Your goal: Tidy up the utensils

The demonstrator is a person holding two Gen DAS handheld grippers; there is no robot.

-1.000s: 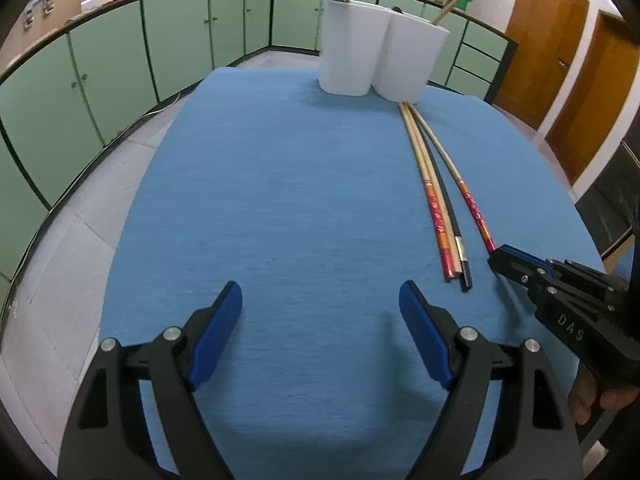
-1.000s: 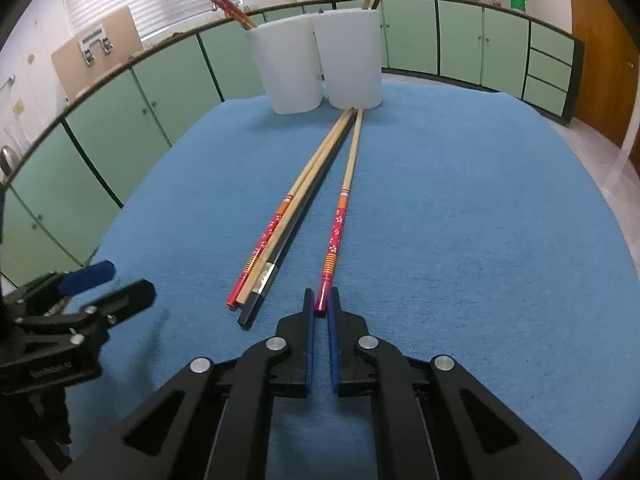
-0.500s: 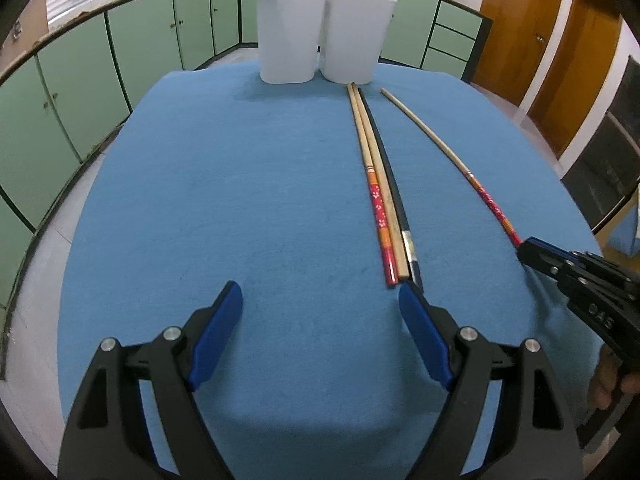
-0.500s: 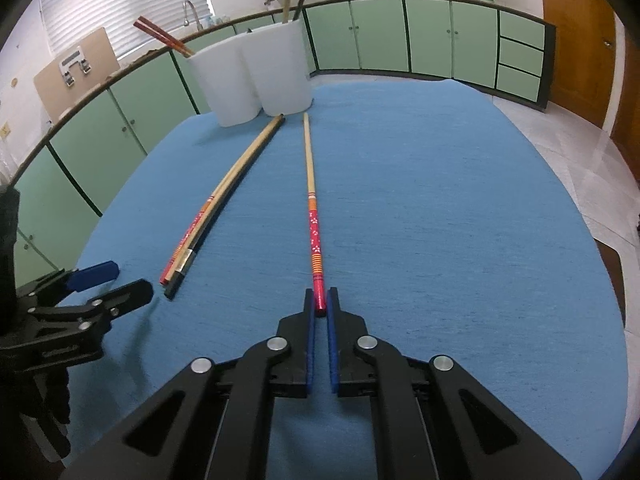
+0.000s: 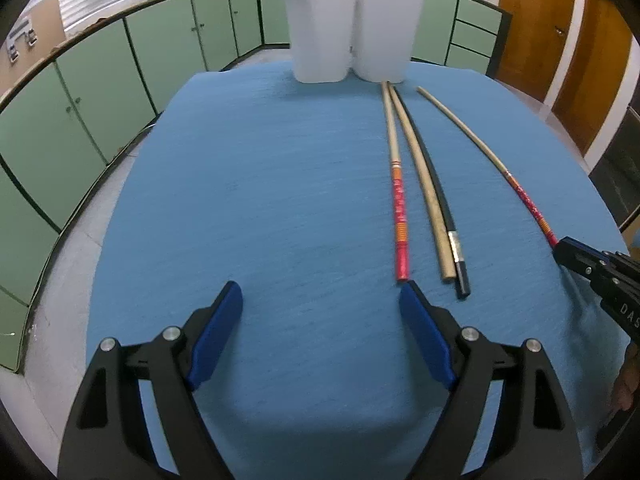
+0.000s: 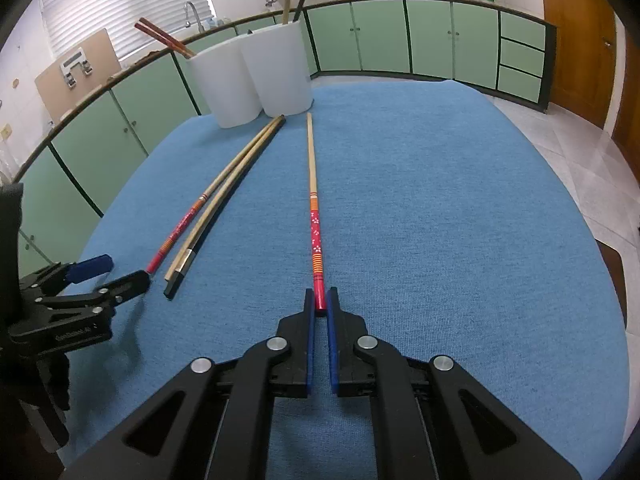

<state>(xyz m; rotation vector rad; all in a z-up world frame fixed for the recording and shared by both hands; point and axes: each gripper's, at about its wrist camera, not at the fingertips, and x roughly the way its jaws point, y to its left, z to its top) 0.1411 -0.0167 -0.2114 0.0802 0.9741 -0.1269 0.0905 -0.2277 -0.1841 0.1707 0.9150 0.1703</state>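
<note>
Your left gripper point(image 5: 320, 300) sits spread and empty at 6 o'clock, its right pad just short of the three chopsticks point(image 5: 424, 200) lying together at 2 o'clock, seemingly lined up for them. Your right gripper point(image 6: 319, 308) pinches the red chopstick point(image 6: 313, 216) by its painted end, tip aimed at 12 o'clock toward the holders point(image 6: 256, 76).

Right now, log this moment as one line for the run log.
right tongs: shut on red-handled chopstick | left tongs: open, holding nothing | three chopsticks: on blue cloth | white holders: far end
</note>
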